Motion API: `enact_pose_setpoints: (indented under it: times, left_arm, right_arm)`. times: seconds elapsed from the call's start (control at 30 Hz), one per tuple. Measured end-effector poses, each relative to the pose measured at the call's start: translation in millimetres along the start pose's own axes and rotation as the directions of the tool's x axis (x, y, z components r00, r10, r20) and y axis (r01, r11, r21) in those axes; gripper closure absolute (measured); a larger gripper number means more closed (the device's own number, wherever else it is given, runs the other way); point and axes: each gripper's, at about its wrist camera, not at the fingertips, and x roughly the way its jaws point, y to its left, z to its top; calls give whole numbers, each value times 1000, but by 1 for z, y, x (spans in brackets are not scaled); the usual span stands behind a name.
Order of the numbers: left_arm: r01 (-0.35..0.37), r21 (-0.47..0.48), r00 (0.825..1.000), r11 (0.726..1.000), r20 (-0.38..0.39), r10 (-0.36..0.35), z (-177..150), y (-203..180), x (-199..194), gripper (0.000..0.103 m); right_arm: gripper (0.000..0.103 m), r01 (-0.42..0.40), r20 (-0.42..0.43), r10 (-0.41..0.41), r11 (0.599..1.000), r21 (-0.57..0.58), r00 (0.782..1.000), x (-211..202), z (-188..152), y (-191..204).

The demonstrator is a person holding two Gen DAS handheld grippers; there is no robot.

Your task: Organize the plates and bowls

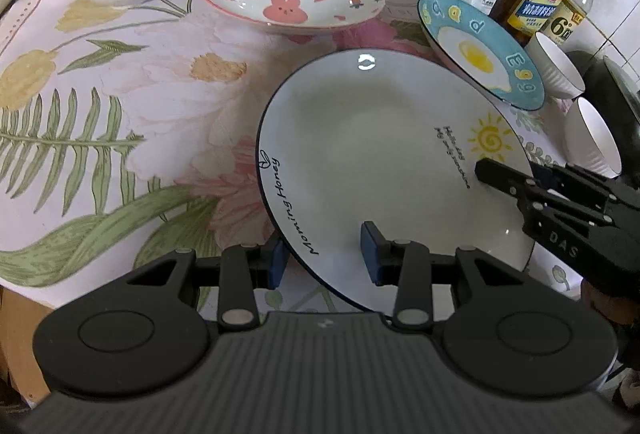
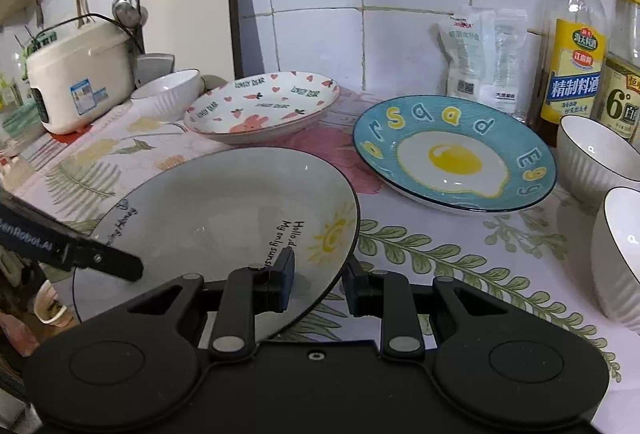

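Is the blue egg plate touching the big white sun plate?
Apart. In the right wrist view, flowered cloth shows between the egg plate and the sun plate.

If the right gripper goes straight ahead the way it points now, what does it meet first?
Probably the blue egg plate. The right gripper already grips the white sun plate by its rim, and the egg plate lies just beyond on the tablecloth; depth is uncertain.
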Motion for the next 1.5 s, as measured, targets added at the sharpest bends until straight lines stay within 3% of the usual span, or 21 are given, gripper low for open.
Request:
enact_pose_setpoints:
  times: [0.17,0.3,0.57,0.8,1.07,1.23,1.5]
  left_arm:
    - [-8,-11,1000,1000,-2,8,-1,-2,1,66]
    - [-55,19,998,998,-13,55,-2,-11,2,66]
    - [-109,16,993,994,-43,110,3,-16,-9,70]
    - [-117,13,993,993,-13,117,13,-13,-42,65]
    - [-107,-9,992,994,72,107,32,-8,-81,56]
    - [-78,-36,975,996,206,83,39,2,-97,55]
    - [-89,-31,951,996,294,94,56,19,-99,51]
  right_arm:
    - [72,11,-14,-11,1000,7,1000,1,0,-3]
    - [70,31,-59,-29,999,24,998,6,0,-3]
    - [67,131,-114,-141,987,-90,983,-7,10,16]
    - [50,37,-34,-37,999,15,999,-46,39,14]
    - [21,-55,57,51,995,82,997,-74,80,20]
    - [18,-103,119,91,990,97,989,-75,89,25]
    - [17,-124,172,111,990,67,979,-54,100,32]
